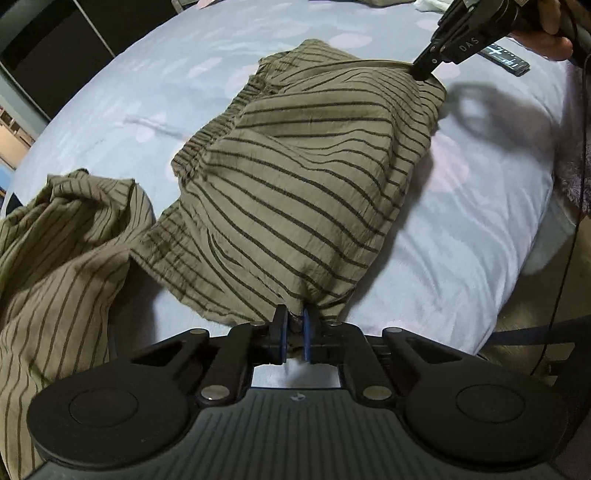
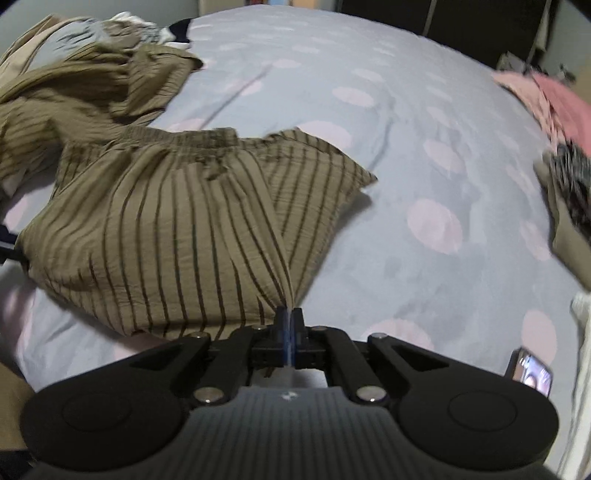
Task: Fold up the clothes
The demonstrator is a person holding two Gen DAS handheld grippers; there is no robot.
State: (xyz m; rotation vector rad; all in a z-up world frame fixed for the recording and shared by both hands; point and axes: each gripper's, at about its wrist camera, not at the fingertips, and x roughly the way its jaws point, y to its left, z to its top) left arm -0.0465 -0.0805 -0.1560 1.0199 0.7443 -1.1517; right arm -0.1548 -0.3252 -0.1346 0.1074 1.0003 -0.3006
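Note:
An olive-brown garment with dark stripes (image 1: 295,177) lies on a pale blue bedsheet with pink dots (image 1: 461,229). My left gripper (image 1: 293,323) is shut on the garment's near edge. My right gripper (image 1: 423,70) shows at the top right of the left wrist view, shut on the far edge, with the cloth stretched and lifted between the two. In the right wrist view my right gripper (image 2: 290,314) pinches the same striped garment (image 2: 166,229). The elastic waistband (image 2: 177,142) lies on the far side. The rest of the cloth (image 1: 55,251) is bunched to the left.
A pile of pink and dark clothes (image 2: 554,122) lies at the right of the bed. A phone (image 2: 532,374) lies near the right gripper. A dark remote (image 1: 506,59) lies on the sheet. More crumpled clothes (image 2: 92,33) sit at the far left. Dark wardrobes stand behind.

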